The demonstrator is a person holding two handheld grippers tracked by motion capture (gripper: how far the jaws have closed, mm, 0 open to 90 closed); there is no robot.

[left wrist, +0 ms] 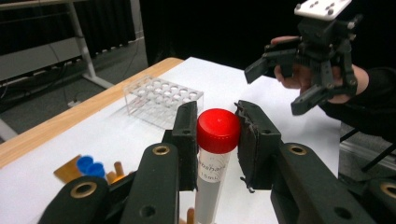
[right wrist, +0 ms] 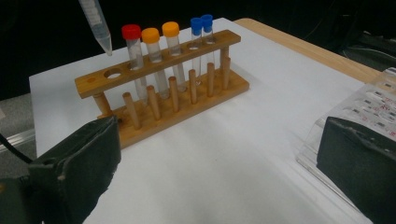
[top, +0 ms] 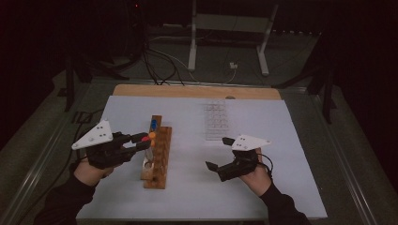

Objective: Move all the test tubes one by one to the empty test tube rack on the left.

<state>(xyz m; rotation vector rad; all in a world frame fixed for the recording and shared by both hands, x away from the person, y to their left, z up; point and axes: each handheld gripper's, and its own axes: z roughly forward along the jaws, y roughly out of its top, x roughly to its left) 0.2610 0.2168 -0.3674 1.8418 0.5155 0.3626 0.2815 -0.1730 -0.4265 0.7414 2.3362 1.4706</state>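
Note:
My left gripper (left wrist: 215, 122) is shut on a clear tube with a red cap (left wrist: 218, 131), pads pressed on either side of the cap. In the high view the left gripper (top: 142, 141) holds it over the near part of the wooden tube rack (top: 158, 161). The tube's pointed tip (right wrist: 105, 45) hangs just above the rack's (right wrist: 140, 77) large empty hole (right wrist: 112, 73), apart from it. Farther along, the rack holds several capped tubes: red (right wrist: 131, 32), orange and blue. My right gripper (top: 218, 153) stands open to the rack's right, nothing between its jaws (right wrist: 219, 163).
A clear plastic tube rack (top: 217, 122) stands on the white table sheet (top: 263, 187) at the back, just beyond the right gripper; its edge (right wrist: 373, 109) is close to that gripper's right jaw. A wooden table edge (top: 197, 91) runs along the far side.

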